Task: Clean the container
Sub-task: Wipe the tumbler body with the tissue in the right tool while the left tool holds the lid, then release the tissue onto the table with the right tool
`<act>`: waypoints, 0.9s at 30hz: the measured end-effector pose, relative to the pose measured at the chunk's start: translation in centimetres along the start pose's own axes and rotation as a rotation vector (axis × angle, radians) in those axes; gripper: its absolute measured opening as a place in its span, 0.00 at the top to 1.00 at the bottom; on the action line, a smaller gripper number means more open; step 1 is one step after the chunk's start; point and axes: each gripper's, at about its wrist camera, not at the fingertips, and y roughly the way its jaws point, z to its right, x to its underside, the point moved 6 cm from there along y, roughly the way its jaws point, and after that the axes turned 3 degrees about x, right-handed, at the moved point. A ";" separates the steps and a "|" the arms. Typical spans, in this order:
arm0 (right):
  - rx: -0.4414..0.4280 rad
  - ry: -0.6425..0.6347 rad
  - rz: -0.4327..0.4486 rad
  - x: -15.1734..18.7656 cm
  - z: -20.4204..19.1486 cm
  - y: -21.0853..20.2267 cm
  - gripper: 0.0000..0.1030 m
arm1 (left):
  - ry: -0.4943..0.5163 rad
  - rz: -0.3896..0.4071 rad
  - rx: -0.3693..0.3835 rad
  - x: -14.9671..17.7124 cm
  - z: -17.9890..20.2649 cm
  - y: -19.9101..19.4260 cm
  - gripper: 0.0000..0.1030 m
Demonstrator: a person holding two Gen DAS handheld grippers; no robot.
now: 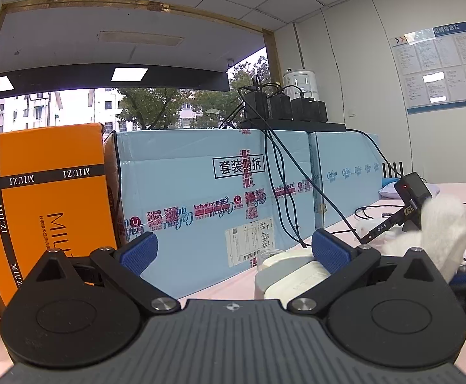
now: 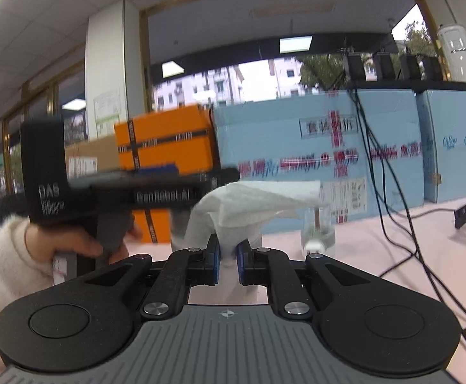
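Before the blue carton [image 2: 313,147], the right gripper [image 2: 228,257] is pinching white tissue [image 2: 249,204].
The left gripper [image 1: 233,252] is gaping wide near what may be a container [image 1: 284,275].

Glass container [image 2: 317,228] on table [image 2: 377,265] — boxes [image 2: 313,147] behind.

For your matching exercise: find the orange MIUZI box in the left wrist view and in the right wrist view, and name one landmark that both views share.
Left wrist view: the orange MIUZI box fills the left edge, touching the light blue carton.
Right wrist view: the orange MIUZI box sits left of centre, blurred, behind the other handheld device.
Shared landmark: the light blue carton with red tape, immediately right of the box.
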 end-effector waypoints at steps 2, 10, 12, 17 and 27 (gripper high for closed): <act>0.002 0.000 0.015 -0.5 0.0 0.1 0.90 | -0.002 -0.003 -0.005 0.0 0.0 0.0 0.00; 0.012 -0.009 -0.058 0.9 -0.2 0.9 0.90 | -0.010 -0.007 -0.001 0.0 -0.1 0.0 0.00; 0.009 -0.008 -0.082 1.4 -0.2 1.0 0.90 | -0.009 -0.006 0.002 0.0 -0.1 0.0 0.00; 0.004 -0.001 -0.135 2.5 -0.2 1.0 0.90 | -0.002 -0.003 0.005 0.0 0.0 0.0 0.00; -0.016 0.028 -0.232 4.3 0.7 -2.4 0.90 | -0.038 -0.004 0.022 0.1 -0.2 0.1 0.00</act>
